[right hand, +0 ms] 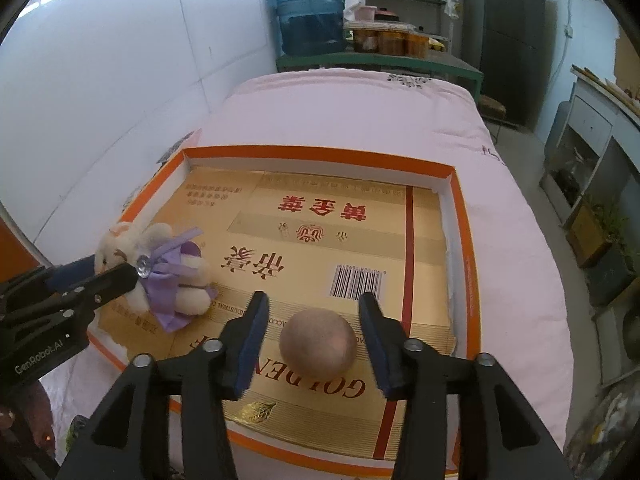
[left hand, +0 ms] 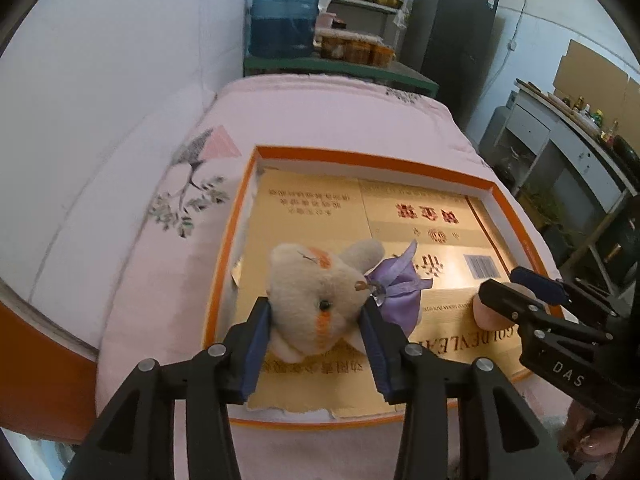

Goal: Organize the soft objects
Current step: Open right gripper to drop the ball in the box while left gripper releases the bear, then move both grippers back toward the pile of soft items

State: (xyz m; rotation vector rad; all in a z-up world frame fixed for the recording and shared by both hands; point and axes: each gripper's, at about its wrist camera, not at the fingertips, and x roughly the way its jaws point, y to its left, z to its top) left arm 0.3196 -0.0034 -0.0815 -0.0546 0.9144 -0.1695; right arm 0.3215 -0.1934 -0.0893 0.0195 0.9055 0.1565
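Placing step: left gripper [left hand: 316, 330] w/ pads against the plush bunny [left hand: 316, 296], right gripper [right hand: 312, 338] standing apart around the pink ball [right hand: 318, 342], clear of it, both inside the orange box [right hand: 320, 156]; next, prob. back both grippers out.

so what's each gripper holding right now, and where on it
Left hand-held gripper clamps the plush bunny by its head. Right hand-held gripper holds nothing; the ball sits loose between.

We see a beige toy rabbit [left hand: 316, 300] with orange patches and a lilac dress, a pinkish-tan ball [right hand: 318, 342], a gold cardboard sheet [right hand: 344, 240] printed red, an orange-rimmed tray [right hand: 320, 158], a pale pink flowered quilt [left hand: 160, 240].
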